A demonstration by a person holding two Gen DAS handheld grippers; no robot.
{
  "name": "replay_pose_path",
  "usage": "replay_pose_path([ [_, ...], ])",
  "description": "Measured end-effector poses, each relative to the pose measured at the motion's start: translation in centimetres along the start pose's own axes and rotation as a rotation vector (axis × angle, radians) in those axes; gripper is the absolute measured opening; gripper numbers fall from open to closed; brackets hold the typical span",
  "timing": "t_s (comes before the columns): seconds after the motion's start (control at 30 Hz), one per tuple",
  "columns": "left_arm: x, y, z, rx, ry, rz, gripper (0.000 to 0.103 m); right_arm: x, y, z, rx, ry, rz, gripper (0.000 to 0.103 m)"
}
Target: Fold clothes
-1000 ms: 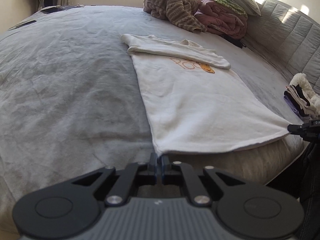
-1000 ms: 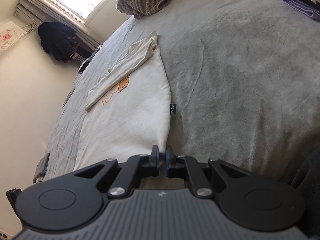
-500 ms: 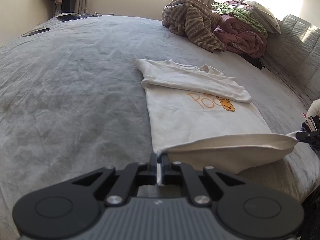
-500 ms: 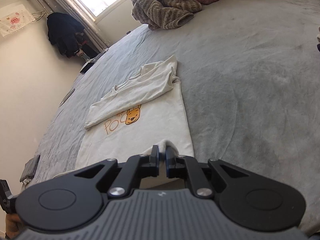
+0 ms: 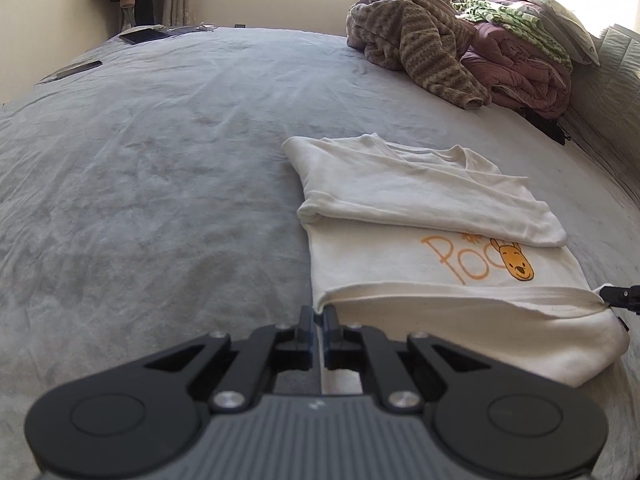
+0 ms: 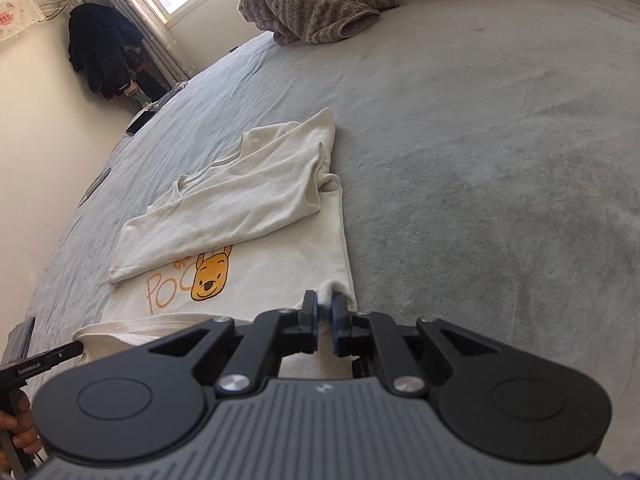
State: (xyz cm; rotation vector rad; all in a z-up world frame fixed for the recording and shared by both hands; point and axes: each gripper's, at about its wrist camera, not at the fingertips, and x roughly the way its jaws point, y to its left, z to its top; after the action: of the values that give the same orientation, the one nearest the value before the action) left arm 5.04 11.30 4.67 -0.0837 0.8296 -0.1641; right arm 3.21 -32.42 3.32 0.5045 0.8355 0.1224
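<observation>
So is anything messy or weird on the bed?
The cream T-shirt looks tidy, mid-fold, its hem corners pinched by the left gripper and right gripper. The odd spot is the brown striped blanket, dumped in a crumpled heap at the far side of the bed.

Orange lettering on the cream T-shirt (image 5: 420, 200) reads "Poo", with a yellow bear-face print at the right end of the word; the sleeve folded across it partly covers the top. In the right wrist view, small white lettering on the left gripper (image 6: 42, 364), at the near left edge, reads "GenRobot.AI". A wall poster (image 6: 16, 16) at far left carries red marks, illegible.
</observation>
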Motion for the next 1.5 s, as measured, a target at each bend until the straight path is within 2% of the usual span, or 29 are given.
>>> replay_pose_path([
  [0.1,0.4,1.1,0.5,-0.027,-0.011,0.035,0.005,0.4,-1.0,0.5,0.039,0.012,0.011,0.015],
  [0.13,0.3,1.6,0.8,-0.042,-0.022,0.030,0.005,0.2,-0.8,0.7,0.002,0.002,0.000,0.021],
  [0.17,0.0,2.2,1.0,-0.065,-0.034,0.014,0.005,-0.1,-0.6,0.9,-0.035,-0.007,-0.011,0.034],
  [0.2,-0.3,2.6,1.1,-0.079,-0.041,-0.001,0.005,-0.3,-0.4,1.1,-0.071,-0.016,-0.021,0.038],
  [0.3,-1.0,3.6,0.9,-0.087,-0.044,-0.064,0.006,-0.9,0.1,1.6,-0.184,-0.042,-0.051,0.039],
  [0.4,-0.6,3.5,0.2,-0.063,-0.015,-0.113,0.014,-0.9,0.9,1.6,-0.330,-0.030,-0.042,0.039],
  [0.53,0.3,2.8,-0.3,-0.045,0.016,-0.163,0.016,-0.1,1.5,1.4,-0.473,0.005,-0.012,0.039],
  [0.6,0.0,2.9,-0.3,-0.052,0.007,-0.184,0.017,0.1,1.7,1.4,-0.514,0.017,-0.003,0.039],
  [0.7,-0.9,3.8,-0.1,-0.096,-0.019,-0.217,0.024,0.5,1.7,1.6,-0.554,0.028,0.002,0.039],
  [0.83,-0.5,3.1,-0.4,-0.044,-0.004,-0.220,0.024,1.1,2.1,1.2,-0.612,0.047,0.008,0.039],
  [0.9,0.2,2.4,-0.4,-0.017,0.013,-0.217,0.026,1.3,2.3,1.0,-0.627,0.056,0.012,0.038],
  [0.93,0.5,2.0,-0.4,-0.007,0.022,-0.217,0.031,1.4,2.3,0.9,-0.631,0.059,0.012,0.036],
  [1.0,1.3,1.3,-0.3,0.013,0.033,-0.213,0.034,1.6,2.3,0.8,-0.631,0.067,0.008,0.030],
  [1.03,1.6,1.0,-0.3,0.027,0.039,-0.201,0.033,1.8,2.3,0.7,-0.635,0.067,0.001,0.022],
  [1.07,1.9,0.7,-0.3,0.043,0.042,-0.189,0.029,1.9,2.3,0.6,-0.637,0.067,-0.005,0.015],
  [1.1,2.0,0.4,-0.2,0.062,0.041,-0.176,0.016,1.9,2.3,0.6,-0.633,0.064,-0.008,0.015],
  [1.13,2.1,0.1,-0.2,0.082,0.039,-0.164,0.010,1.8,2.2,0.7,-0.629,0.059,-0.009,0.013],
  [1.27,1.9,0.2,-0.1,0.076,0.015,-0.153,0.008,1.5,2.1,0.9,-0.611,0.048,-0.003,0.008],
  [1.5,1.2,-0.9,-0.6,0.125,-0.027,-0.097,0.007,1.6,1.9,0.9,-0.576,0.043,-0.012,0.007],
])
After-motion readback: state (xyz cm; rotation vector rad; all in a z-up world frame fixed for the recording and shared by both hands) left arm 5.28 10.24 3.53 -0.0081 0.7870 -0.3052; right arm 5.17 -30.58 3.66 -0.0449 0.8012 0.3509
